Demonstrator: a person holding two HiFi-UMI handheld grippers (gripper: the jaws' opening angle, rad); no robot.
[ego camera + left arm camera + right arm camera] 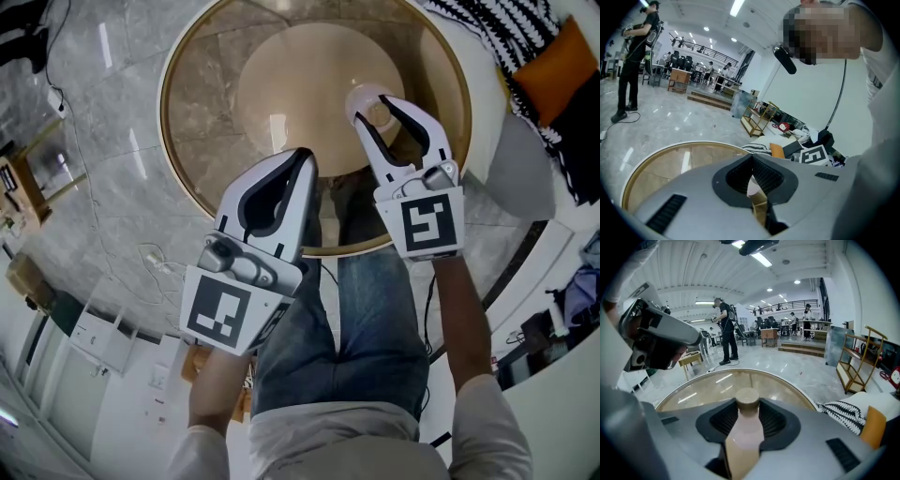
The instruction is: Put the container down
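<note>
Our right gripper [377, 111] [747, 405] has its jaws clamped on the bottle [367, 101] [744, 437], one ribbed pad on each side of the body. It is a pale pink bottle with a tan cap, and in the right gripper view the cap points away from the camera, just past the jaw tips. In the head view we see the bottle as a pale round shape between the tips, over the far right part of the table [171, 89]. We cannot tell whether it touches the top.

Our left gripper [302, 157] [751, 158] has its jaws together, tips meeting, with nothing between them. Only the oval gap behind the tips is left open. It hangs nearer to us than the right one, over the near edge of the table.

The table [708, 390] [665, 164] is round, with a glossy brown top and a gold rim. It stands on a grey marble floor [103, 131].

To the right of the table lie a black-and-white striped cushion [497, 33] [841, 411] and an orange cushion [553, 70] [873, 427]. Below the grippers our jeans [366, 309] show.
</note>
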